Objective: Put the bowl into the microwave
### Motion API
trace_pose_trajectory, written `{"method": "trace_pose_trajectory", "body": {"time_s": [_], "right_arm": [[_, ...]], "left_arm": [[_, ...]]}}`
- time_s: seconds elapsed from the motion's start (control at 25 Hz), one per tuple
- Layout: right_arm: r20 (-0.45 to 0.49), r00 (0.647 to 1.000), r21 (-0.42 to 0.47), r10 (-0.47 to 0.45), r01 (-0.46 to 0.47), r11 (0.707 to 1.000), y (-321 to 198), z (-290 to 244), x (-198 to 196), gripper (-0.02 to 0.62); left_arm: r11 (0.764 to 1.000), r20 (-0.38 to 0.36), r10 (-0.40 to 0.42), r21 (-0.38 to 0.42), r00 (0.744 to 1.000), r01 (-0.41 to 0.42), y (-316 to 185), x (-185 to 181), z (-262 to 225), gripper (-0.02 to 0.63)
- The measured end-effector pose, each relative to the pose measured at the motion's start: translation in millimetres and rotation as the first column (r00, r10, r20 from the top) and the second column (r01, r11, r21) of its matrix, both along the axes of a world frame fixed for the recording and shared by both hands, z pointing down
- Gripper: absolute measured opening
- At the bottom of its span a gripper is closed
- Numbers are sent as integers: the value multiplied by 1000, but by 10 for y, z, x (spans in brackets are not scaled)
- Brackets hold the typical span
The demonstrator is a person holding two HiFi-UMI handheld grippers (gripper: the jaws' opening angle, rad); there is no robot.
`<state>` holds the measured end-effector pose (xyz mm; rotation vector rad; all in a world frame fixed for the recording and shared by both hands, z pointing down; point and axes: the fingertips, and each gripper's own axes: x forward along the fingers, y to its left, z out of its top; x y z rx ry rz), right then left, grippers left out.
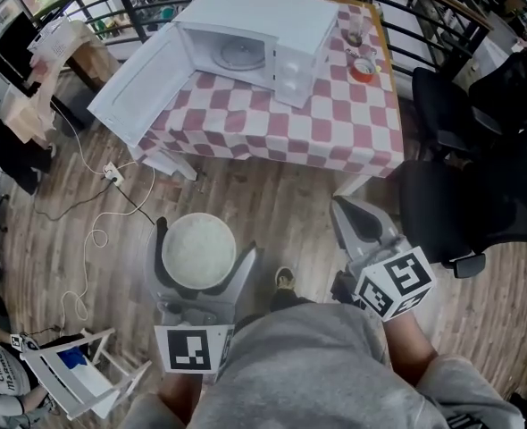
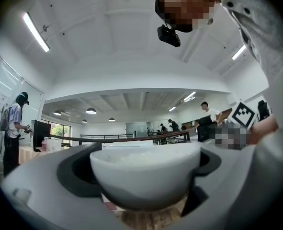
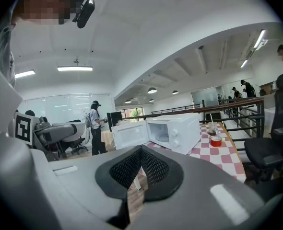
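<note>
A white bowl (image 1: 197,249) filled with something pale sits clamped between the jaws of my left gripper (image 1: 199,259), held level above the wooden floor in front of the table. From the left gripper view the bowl (image 2: 145,174) fills the gap between the grey jaws. The white microwave (image 1: 253,41) stands on the checked table with its door (image 1: 144,80) swung wide open to the left and the glass turntable (image 1: 242,54) showing inside. My right gripper (image 1: 363,224) is shut with nothing in it, to the right of the bowl; in its own view the microwave (image 3: 172,132) lies ahead.
The red-and-white checked tablecloth (image 1: 335,128) hangs over the table's front edge. A cup (image 1: 354,34) and a red tape roll (image 1: 363,68) stand right of the microwave. Black office chairs (image 1: 464,190) crowd the right side. A white cable (image 1: 98,231) runs over the floor at left.
</note>
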<state>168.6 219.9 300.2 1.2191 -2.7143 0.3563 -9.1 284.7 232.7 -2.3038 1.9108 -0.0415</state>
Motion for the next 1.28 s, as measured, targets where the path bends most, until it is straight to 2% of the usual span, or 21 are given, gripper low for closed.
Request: {"method": "trace_pose_trajectory", "body": {"time_s": [0.4,0.92,1.28], "right_arm": [[17,999,8,-36,36,999,-290,34,38,-5],[27,998,-10,-55,56,998,-414,111,63,-5],[32,998,-11,-61,62,998,-574,125,-87,-5]], "left_arm": [[1000,17,-24,0,1000,24,-273,77,5,538],[1000,23,-26,-4,999,26,-407,201,48,538],[1000,22,-25,3,999,25,-570,97,67,540]]}}
